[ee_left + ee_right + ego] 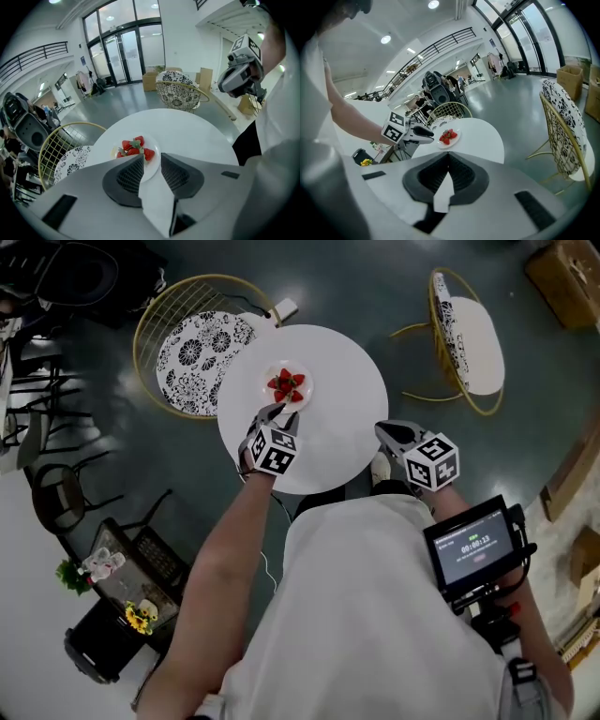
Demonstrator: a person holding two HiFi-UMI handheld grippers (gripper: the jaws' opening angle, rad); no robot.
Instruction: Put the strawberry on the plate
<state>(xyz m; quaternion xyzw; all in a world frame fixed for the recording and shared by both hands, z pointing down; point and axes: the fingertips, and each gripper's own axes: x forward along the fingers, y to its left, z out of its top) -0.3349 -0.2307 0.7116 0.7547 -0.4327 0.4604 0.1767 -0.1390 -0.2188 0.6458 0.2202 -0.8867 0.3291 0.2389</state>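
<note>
strawberries sit on the plate. my left hand-held gripper hangs spread and empty just beside its rim, so a careless sweep could shove the plate across the worktop. the right hand-held gripper, pressed together and empty, is apart. only the left gripper view shows the bare gap between the jaws. the head view gives the closeness to the rim.

We see a smooth, matt white table bearing a glossy white plate of shiny red strawberries. The chair looks like thin gold metal wire with a patterned cloth cushion. The dark floor gleams, polished; the box looks like cardboard.
</note>
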